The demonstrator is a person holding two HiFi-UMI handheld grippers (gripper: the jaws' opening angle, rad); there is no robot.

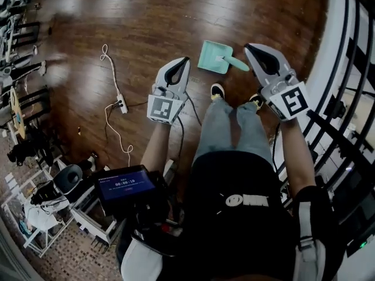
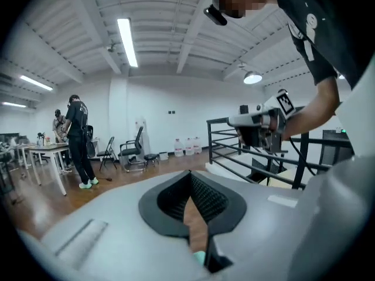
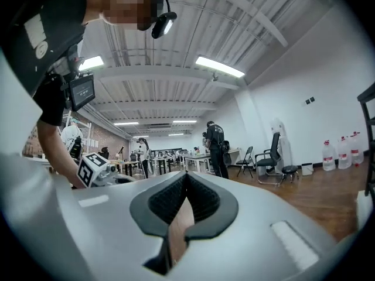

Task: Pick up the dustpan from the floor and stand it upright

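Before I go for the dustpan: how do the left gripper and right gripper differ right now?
The left gripper points up-right in the head view, the right gripper up-left. The left gripper's tip stands clear of the dustpan; the right gripper's shows beside its handle in that view. Both have jaws shut on nothing.

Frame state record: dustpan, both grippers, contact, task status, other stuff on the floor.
dustpan: teal, lying flat on the wooden floor, ahead of the person's shoes, handle toward the view's right
left gripper: shut, empty, to the dustpan's left in the head view
right gripper: shut, empty, to the right of the handle
contact: neither gripper touches the dustpan
task status: not yet picked up or stood upright
other: white power strip with its cable on the floor at left
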